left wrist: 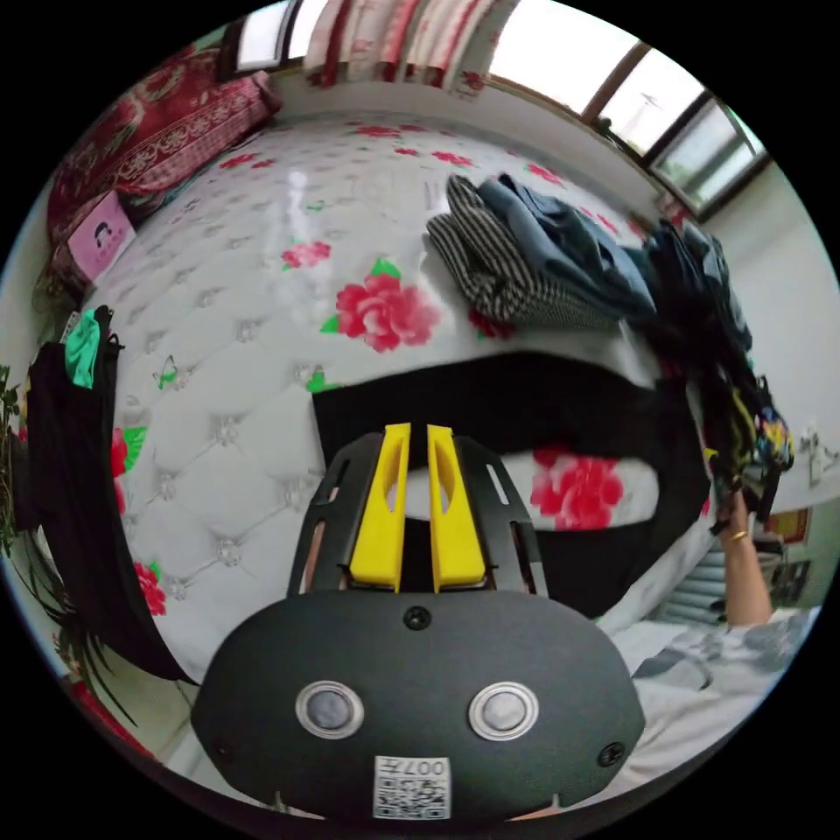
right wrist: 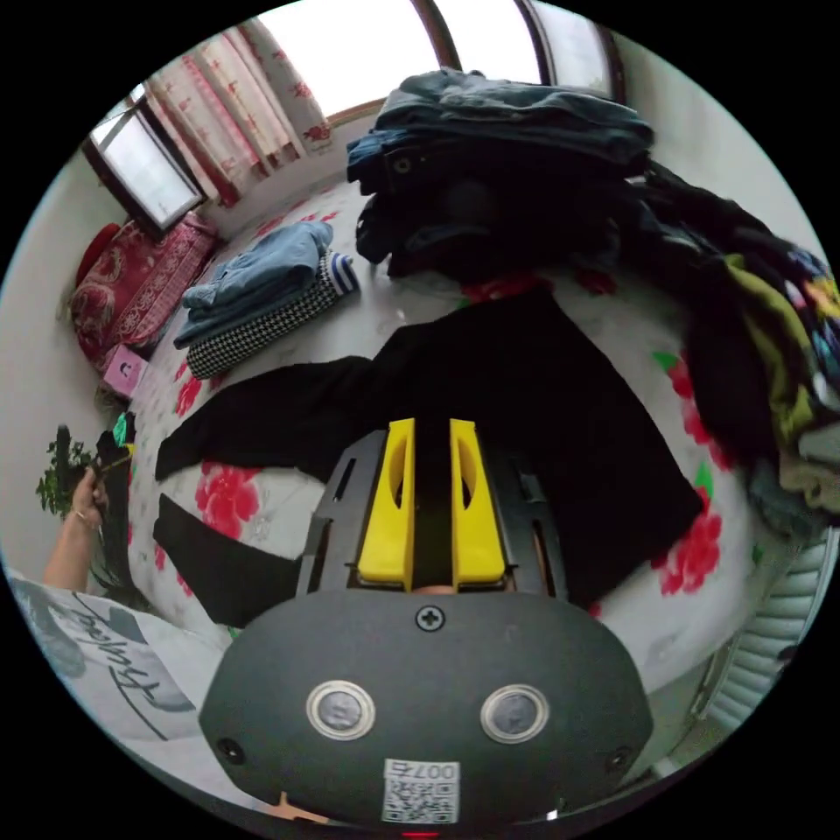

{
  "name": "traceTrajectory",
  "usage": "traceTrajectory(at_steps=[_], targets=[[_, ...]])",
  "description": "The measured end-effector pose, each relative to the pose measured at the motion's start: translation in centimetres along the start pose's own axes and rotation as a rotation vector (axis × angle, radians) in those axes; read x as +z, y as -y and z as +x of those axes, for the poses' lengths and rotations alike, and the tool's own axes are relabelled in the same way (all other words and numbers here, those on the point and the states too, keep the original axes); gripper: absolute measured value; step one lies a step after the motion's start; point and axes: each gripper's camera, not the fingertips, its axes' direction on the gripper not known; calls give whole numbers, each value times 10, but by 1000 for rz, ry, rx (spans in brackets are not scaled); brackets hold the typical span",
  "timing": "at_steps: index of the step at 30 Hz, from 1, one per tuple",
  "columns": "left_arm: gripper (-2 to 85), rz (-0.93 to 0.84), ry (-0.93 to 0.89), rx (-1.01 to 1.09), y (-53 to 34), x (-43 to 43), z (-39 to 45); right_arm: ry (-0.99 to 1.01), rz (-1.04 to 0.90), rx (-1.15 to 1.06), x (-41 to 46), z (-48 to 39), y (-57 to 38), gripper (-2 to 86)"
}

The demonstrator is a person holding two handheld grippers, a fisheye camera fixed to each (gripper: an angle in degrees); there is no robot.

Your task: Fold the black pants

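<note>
Black pants (right wrist: 525, 411) spread flat on flowered mattress (left wrist: 262, 289), legs apart and reaching left in right gripper view. Heaped dark clothes (right wrist: 507, 166) beyond, far side. Folded stack of jeans on checked cloth (left wrist: 534, 262), well apart from pants. Right gripper (right wrist: 430, 429) over waist end, yellow jaws narrow, gripping nothing. Left gripper (left wrist: 418, 433) near one leg, jaws narrow, empty.

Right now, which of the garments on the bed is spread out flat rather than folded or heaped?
The black pants, legs splayed across the floral bed. The folded stack and the dark heap sit behind them.
</note>
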Motion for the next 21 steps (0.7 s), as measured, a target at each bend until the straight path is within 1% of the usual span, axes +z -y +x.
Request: traceTrajectory(at_steps=[2, 4, 5, 7, 9, 10, 11, 13, 14, 16, 18, 19, 20, 21], targets=[[52, -51, 14, 76, -47, 15, 8, -19, 13, 72, -18, 21, -33, 58], [68, -96, 2, 118, -82, 21, 8, -53, -14, 165, -31, 44, -65, 66], [79, -90, -6, 164, -104, 20, 9, -75, -40, 225, -37, 60, -84, 70], [89, -52, -13, 263, -130, 14, 14, -94, -74, 312, -46, 81, -106, 76], [107, -93, 23, 359, -144, 19, 22, -85, -74, 373, -55, 98, -120, 81], [111, -163, 65, 418, -146, 30, 27, -86, -76, 384, -55, 101, -121, 82], [109, -228, 114, 480, -146, 43, 34, -88, -86, 404, -55, 107, -121, 83], [89, -176, 135, 572, -143, 42, 42, -82, -98, 421, -52, 114, -116, 83], [72, -196, 139, 601, -135, 43, 44, -75, -118, 431, -47, 119, -111, 81], [22, -244, 126, 576, -118, 43, 43, -65, -156, 426, -40, 123, -103, 76], [10, -303, 61, 544, -103, 40, 40, -99, -178, 420, -40, 126, -96, 61], [6, -360, -14, 529, -94, 35, 37, -95, -181, 415, -41, 127, -94, 57], [3, -401, -147, 496, -85, 23, 33, -91, -198, 411, -43, 130, -91, 43], [2, -396, -229, 473, -81, 11, 29, -78, -209, 392, -47, 132, -89, 29]])
